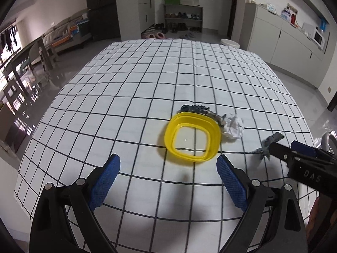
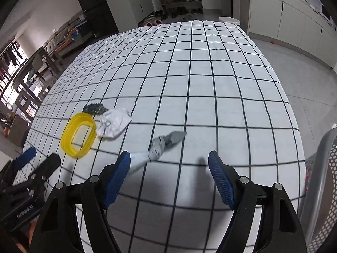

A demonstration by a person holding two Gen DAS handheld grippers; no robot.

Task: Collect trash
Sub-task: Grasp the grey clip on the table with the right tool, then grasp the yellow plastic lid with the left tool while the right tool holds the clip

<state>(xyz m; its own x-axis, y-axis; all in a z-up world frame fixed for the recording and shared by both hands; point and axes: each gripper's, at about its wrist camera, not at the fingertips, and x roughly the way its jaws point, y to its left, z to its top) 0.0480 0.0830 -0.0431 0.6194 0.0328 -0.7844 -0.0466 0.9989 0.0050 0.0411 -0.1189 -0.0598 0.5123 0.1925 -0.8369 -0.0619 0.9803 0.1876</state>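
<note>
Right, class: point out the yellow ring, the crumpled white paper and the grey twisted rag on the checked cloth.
yellow ring [image 1: 171, 135]: left wrist view, on its left rim.
crumpled white paper [image 2: 114, 123]: right wrist view, on its middle.
grey twisted rag [image 2: 157, 147]: right wrist view, on its knotted middle.

A home: sofa [image 1: 63, 29], shoe rack [image 1: 182, 19], microwave [image 1: 319, 38] on cabinets [image 1: 280, 40].

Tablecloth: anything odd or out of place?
Yes. Litter on the tablecloth: a crumpled white paper touching a yellow ring, a dark toothed piece behind them, and a twisted grey wrapper lying apart. No spill visible.
</note>
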